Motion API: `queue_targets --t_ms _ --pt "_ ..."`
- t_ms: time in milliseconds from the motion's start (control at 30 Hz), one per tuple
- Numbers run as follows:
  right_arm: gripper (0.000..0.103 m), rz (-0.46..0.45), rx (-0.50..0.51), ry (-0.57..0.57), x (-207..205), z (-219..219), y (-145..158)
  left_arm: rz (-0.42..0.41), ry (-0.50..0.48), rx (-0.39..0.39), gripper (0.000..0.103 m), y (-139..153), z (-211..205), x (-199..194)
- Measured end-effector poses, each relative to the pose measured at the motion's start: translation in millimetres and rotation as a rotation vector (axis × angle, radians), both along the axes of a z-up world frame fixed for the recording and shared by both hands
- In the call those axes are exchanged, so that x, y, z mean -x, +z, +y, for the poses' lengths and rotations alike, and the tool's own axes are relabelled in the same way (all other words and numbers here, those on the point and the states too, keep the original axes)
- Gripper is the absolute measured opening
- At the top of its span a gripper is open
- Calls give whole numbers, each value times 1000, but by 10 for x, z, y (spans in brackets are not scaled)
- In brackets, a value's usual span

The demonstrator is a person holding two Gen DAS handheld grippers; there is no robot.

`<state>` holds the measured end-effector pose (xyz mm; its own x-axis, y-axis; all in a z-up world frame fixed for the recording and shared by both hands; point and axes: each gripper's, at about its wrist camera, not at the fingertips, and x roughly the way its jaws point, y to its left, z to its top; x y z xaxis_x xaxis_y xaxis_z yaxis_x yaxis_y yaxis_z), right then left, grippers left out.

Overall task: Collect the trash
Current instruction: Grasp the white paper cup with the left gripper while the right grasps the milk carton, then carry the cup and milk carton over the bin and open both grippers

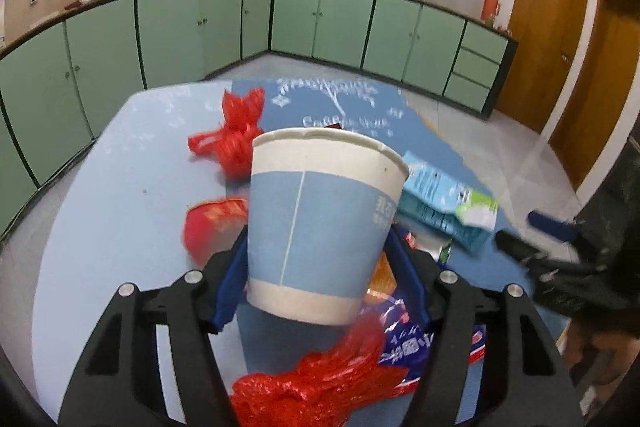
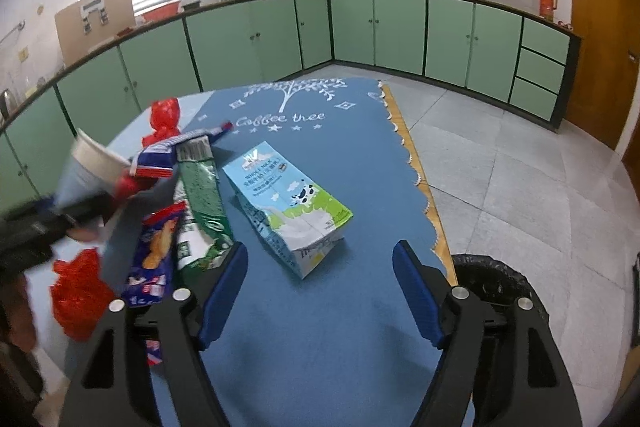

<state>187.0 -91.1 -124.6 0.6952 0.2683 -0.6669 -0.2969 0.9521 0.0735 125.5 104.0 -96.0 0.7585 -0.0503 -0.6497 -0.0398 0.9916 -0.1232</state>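
Left tongs (image 1: 320, 259) clamp the paper cup (image 1: 320, 223), frame centre, probably lifted off the table (image 1: 120, 195); blur. Right view: right tongs (image 2: 320, 291) wide, empty, milk carton (image 2: 288, 203) ahead centre. Next: bin (image 2: 500, 287), lower right.

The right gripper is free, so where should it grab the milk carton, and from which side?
Grip the milk carton across its long flat side walls, coming from above. It lies flat on the blue mat, clear of the wrappers, and the right gripper stands open near its base.
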Motion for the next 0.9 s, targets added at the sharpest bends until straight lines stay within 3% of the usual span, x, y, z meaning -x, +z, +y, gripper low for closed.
queue_targets --t_ms 133,400,433,500,533,733,900 --pt "74 25 0 17 -149 40 -93 -26 -3 9 63 102 -45 19" --pt "77 62 27 79 -458 143 -266 -8 4 -5 62 16 -48 -50" --pt "76 68 10 89 -474 137 -273 -6 8 -9 62 10 -47 -63" --pt "60 84 -25 113 -503 130 -276 -7 10 -12 62 17 -33 -67" --pt "57 90 -42 126 -508 131 -265 -8 10 -13 62 23 -22 -67" --pt "54 77 -71 153 -393 124 -183 -28 2 -15 62 110 -66 -36" --pt "53 45 -103 81 -249 -16 -20 -38 -15 -17 62 180 -172 -15"
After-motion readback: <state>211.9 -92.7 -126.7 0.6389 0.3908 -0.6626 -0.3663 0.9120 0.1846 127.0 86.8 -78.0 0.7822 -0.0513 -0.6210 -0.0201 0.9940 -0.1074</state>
